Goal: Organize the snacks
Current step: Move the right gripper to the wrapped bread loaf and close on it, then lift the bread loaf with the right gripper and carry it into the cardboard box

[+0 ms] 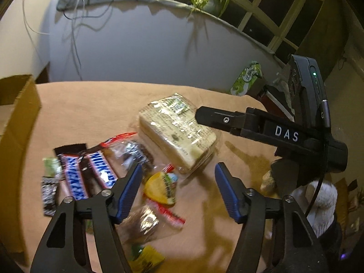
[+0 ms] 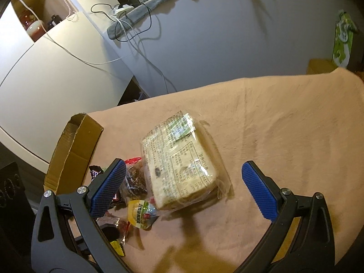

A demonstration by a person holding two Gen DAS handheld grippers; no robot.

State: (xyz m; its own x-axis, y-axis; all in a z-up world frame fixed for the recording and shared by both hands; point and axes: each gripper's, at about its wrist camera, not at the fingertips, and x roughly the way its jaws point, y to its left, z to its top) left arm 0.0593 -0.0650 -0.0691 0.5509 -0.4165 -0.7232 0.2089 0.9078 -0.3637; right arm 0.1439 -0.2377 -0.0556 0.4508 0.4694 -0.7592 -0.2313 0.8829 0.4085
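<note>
Both tools hang spread and empty above the snacks: the left tool [image 1: 178, 187] over a yellow packet [image 1: 161, 187], the right tool [image 2: 184, 191] just short of the wrapped bread loaf [image 2: 179, 161]. Nothing looks sorted yet, as far as I can judge. The loaf, the chocolate bars [image 1: 87, 177] and several small clear-wrapped sweets [image 1: 141, 224] all lie loose in a heap on the cloth-covered surface [image 2: 284, 136]. The cardboard box [image 2: 72, 152] beside them shows nothing inside from here. The overlapping wrappers crowd each other, which could hamper a clean single pick.
</note>
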